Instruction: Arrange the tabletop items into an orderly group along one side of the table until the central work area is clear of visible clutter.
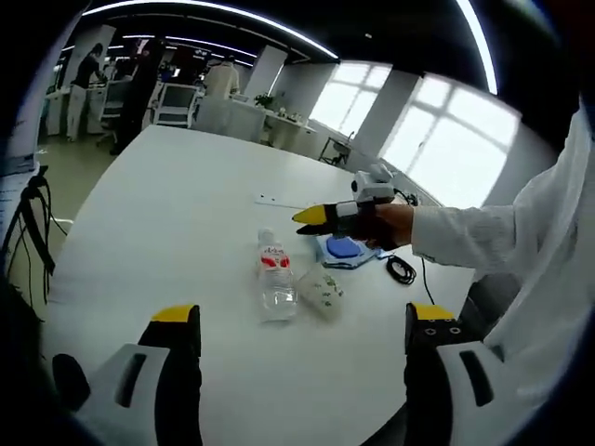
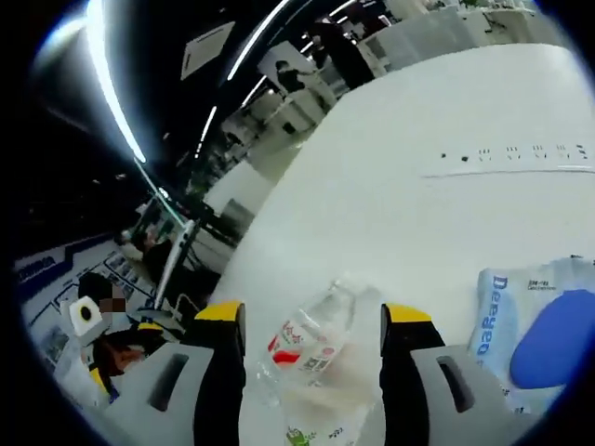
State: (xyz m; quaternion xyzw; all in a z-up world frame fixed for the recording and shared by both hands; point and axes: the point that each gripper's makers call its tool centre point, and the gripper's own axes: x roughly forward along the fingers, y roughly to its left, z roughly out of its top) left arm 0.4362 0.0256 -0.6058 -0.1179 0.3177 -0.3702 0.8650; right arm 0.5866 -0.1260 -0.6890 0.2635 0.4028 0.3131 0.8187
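Note:
A clear plastic bottle (image 1: 276, 279) with a red label lies on the white table (image 1: 167, 214). A small white pouch (image 1: 323, 293) with green specks touches its right side. Behind them a white packet carries a blue round thing (image 1: 344, 248). My left gripper (image 1: 302, 321) is open, low over the table's near edge, short of the bottle. A hand holds my right gripper (image 1: 314, 221) just beyond the bottle, over the packet. In the right gripper view the right gripper (image 2: 314, 321) is open, and the bottle (image 2: 311, 339) lies on the table between its jaws. The printed packet (image 2: 507, 307) lies to its right.
A black cable (image 1: 400, 269) coils on the table right of the packet. A flat socket strip (image 1: 270, 199) is set into the tabletop further back, the same strip (image 2: 511, 153) showing in the right gripper view. Desks, chairs and people stand beyond the table's far edge.

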